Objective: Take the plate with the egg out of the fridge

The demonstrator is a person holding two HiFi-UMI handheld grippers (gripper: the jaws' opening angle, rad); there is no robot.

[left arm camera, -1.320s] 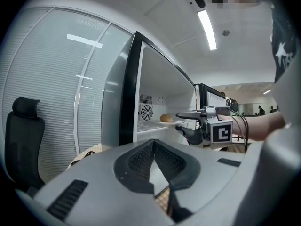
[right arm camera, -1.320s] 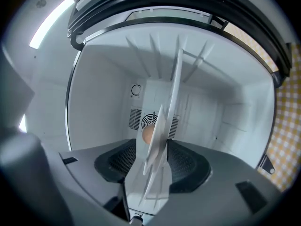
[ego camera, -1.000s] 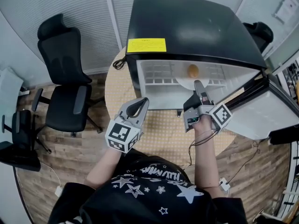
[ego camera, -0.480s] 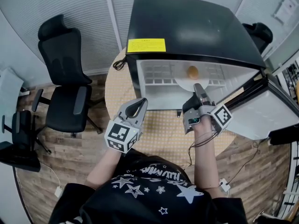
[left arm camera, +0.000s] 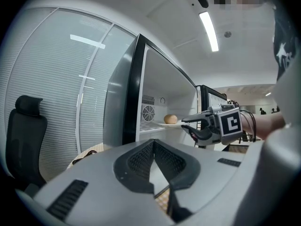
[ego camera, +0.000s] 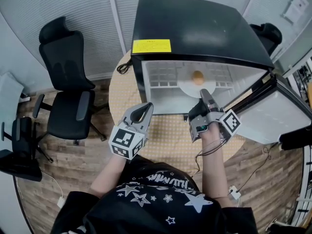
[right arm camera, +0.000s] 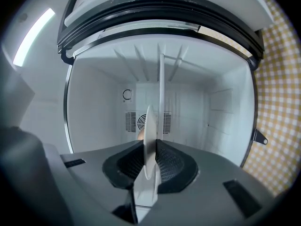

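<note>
plate (ego camera: 185, 86) w/ the egg (ego camera: 197, 76) sat on the shelf (ego camera: 161, 79) inside the open fridge (ego camera: 195, 33), not yet out. right gripper (ego camera: 204, 91) reached in level. its jaws had just been closing and were clenched on the plate's near rim, which showed edge-on between the pads in the right gripper view. rim grip prob b/c it's the only part reachable from the front, & it kept the pads apart from the egg, which lay nearer the plate's middle. left gripper (ego camera: 148, 105) hung outside, over the table (ego camera: 124, 96) by the fridge's left half, jaws together w/ nothing in them, likely just kept out of the way.

room: door (ego camera: 275, 118) swung wide to the right, so the front opening was free. fridge side walls & ceiling stood well apart from the plate. way out ran straight back over the table toward the person. imo the egg was loose & could roll if the plate tipped.
</note>
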